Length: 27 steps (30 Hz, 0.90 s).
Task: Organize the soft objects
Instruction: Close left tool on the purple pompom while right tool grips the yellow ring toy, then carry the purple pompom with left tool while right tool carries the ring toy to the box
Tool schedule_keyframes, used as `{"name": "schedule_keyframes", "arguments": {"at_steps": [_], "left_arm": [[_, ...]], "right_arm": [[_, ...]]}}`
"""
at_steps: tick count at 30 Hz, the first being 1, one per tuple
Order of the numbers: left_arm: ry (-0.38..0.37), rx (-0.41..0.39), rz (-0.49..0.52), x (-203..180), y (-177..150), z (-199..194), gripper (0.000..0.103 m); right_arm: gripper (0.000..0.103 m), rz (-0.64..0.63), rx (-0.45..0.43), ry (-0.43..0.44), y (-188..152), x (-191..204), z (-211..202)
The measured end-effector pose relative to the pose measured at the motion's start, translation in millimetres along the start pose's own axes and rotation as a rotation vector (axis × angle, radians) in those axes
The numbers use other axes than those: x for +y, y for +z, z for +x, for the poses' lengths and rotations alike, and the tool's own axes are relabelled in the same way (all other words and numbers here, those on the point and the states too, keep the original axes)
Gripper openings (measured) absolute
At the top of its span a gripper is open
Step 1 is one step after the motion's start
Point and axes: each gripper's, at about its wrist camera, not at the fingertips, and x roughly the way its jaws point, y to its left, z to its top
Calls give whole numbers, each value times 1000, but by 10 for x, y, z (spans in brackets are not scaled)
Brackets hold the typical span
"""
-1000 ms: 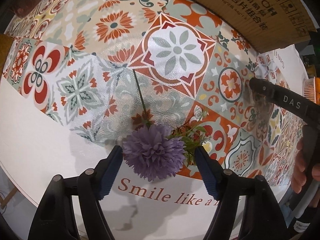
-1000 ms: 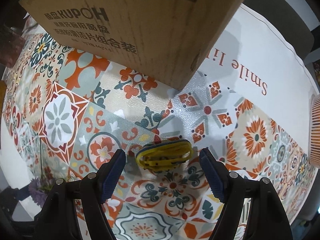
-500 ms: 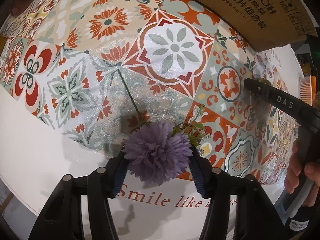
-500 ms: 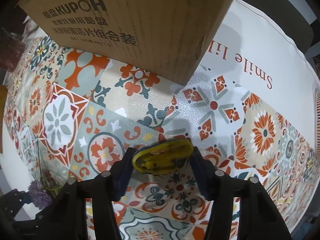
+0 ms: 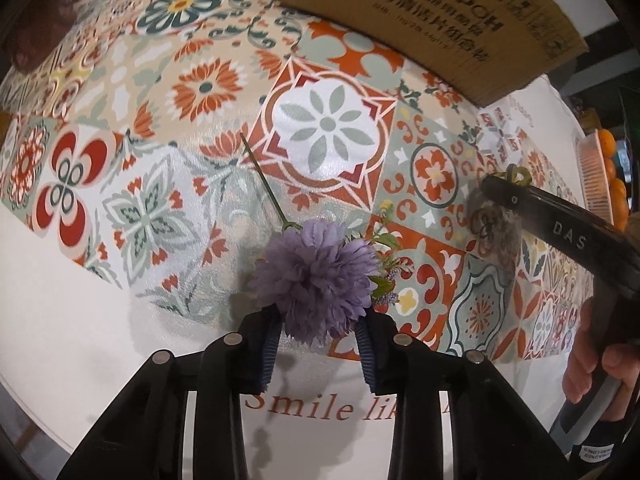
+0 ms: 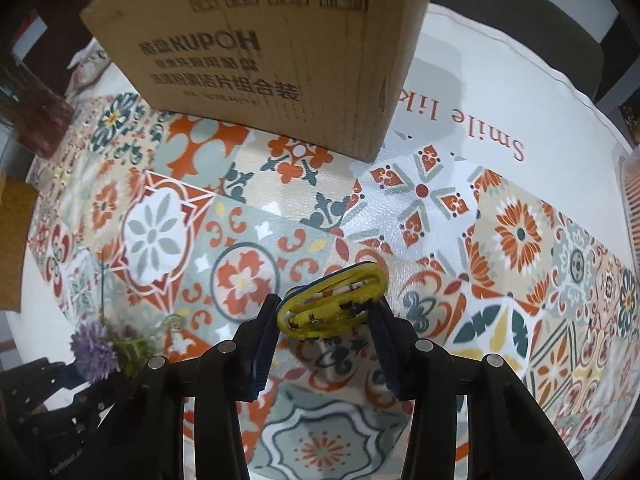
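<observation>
Both claws point steeply down at a table covered in a tile-patterned cloth. Left claw (image 5: 316, 344): its jaws have just been closing and now pinch the head of a purple artificial flower (image 5: 316, 280), the blue pads (image 5: 269, 344) pressed into the petals. A thin green stem (image 5: 264, 180) trails from the bloom across the cloth toward the table's middle, and a small sprig of leaves and berries (image 5: 384, 276) sticks out beside the right pad. The flower sits near the table's white front edge, just above the printed word "Smile".

Right claw (image 6: 324, 336): its jaws have also just been closing, and they squeeze a yellow looped band bundle (image 6: 332, 304) between them, tilted, seemingly lifted just off the cloth. A cardboard box (image 6: 264, 52) stands near the table's far edge, well apart from both items.

Risks, as a judgement: the left grip is on soft petals alone, so the head could compress and slide free, or the long stem could drag and catch on the cloth. The springy yellow loops could squirm out sideways if the hold is off-centre. The two claws work close together and might bump.
</observation>
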Motion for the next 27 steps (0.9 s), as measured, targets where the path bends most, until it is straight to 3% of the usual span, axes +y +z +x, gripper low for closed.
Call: {"name": "schedule_keyframes", "arguments": {"at_steps": [5, 14, 27], "left_arm": [[-22, -65, 52, 18, -68, -68, 31], [-38, -221, 144, 74, -239, -275, 30], [-80, -407, 236, 114, -352, -882, 29]], "right_arm": [[46, 37, -70, 18, -278, 70, -227], [46, 82, -181, 25, -485, 259, -586], [46, 154, -358, 74, -687, 465, -1165]]}}
